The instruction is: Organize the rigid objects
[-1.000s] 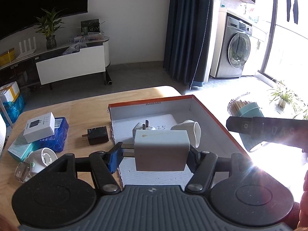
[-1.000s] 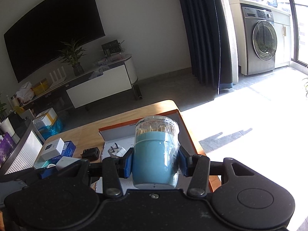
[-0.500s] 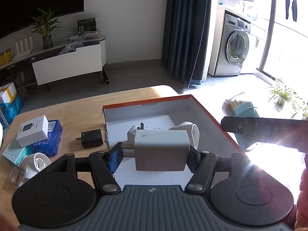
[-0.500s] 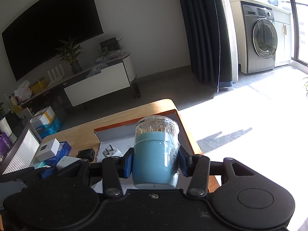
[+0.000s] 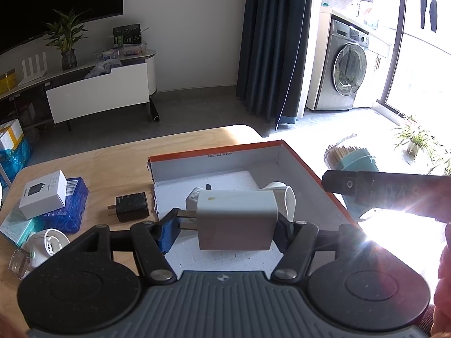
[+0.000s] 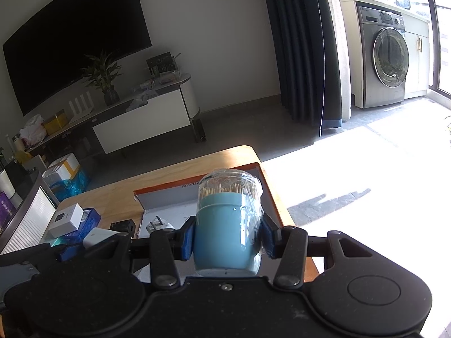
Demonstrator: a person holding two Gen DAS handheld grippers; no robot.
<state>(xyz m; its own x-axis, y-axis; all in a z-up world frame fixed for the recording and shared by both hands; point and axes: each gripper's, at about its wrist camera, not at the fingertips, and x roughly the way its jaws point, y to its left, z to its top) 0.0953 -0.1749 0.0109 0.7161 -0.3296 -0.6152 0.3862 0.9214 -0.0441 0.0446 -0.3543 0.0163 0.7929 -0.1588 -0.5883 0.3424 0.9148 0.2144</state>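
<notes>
Left wrist view: the left gripper (image 5: 228, 222) clamps a white charger (image 5: 236, 219), prongs against the left pad, above the orange-rimmed box (image 5: 307, 166). The right gripper (image 6: 228, 239) grips a blue toothpick jar (image 6: 228, 222) beside the box's right rim. The step looks like carrying both to the box; next calls for lowering and releasing into free floor. Inside lie one white plug (image 5: 193, 197) and one white cup (image 5: 282, 197). Outside: one black charger (image 5: 131, 207), three stacked cartons.
</notes>
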